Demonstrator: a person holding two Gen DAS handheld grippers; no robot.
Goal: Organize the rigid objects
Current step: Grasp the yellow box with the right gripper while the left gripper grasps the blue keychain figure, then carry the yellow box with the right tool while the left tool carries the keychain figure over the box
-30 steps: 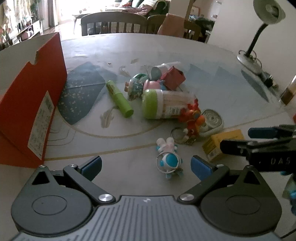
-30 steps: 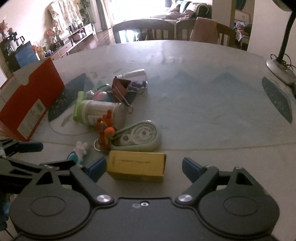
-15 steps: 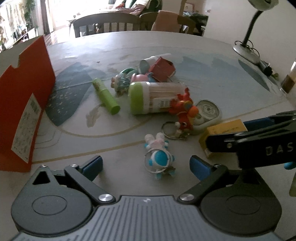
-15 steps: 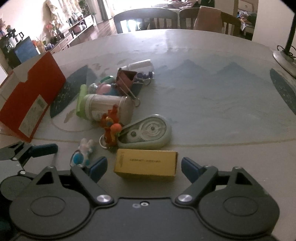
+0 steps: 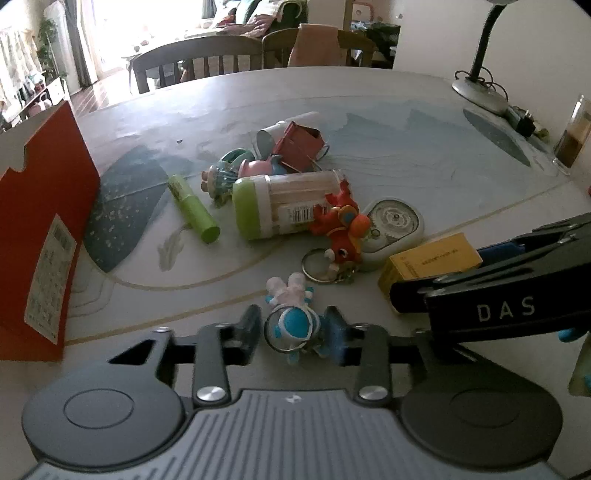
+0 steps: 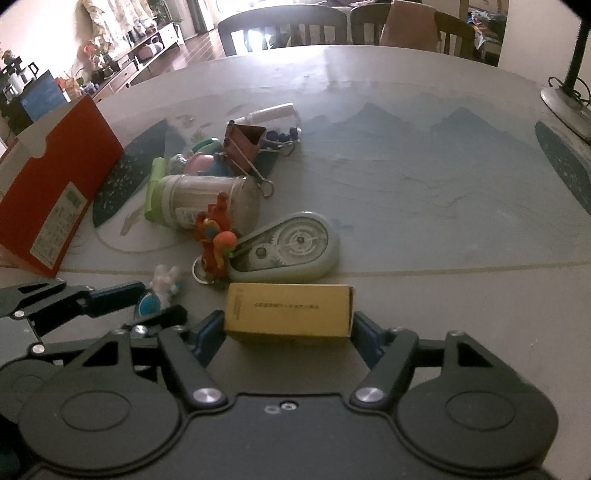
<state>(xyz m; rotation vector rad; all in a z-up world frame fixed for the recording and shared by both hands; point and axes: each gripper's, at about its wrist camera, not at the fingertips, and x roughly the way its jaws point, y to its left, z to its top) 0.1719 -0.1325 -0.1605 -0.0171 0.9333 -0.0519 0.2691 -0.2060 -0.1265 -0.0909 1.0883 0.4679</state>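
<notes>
My left gripper [image 5: 293, 326] is shut on a small blue-and-white figurine keychain [image 5: 291, 319] lying on the table. My right gripper [image 6: 288, 325] is shut on a yellow box [image 6: 290, 310], one finger at each end; the box also shows in the left wrist view [image 5: 430, 258]. Beyond them lies a pile: a red dragon keychain [image 5: 340, 229], a grey correction-tape dispenser [image 6: 291, 245], a green-capped toothpick jar [image 5: 284, 205], a green tube [image 5: 192, 208] and a brown binder clip [image 6: 243, 146].
An open red cardboard box [image 5: 40, 236] stands at the left, also seen in the right wrist view [image 6: 55, 192]. A desk lamp base [image 5: 478, 92] and a glass [image 5: 570, 142] stand at the far right. Chairs [image 6: 284, 22] line the table's far edge.
Both grippers moved forward and closed: the left onto the blue figurine keychain, the right onto the yellow box. They were open one second ago.
</notes>
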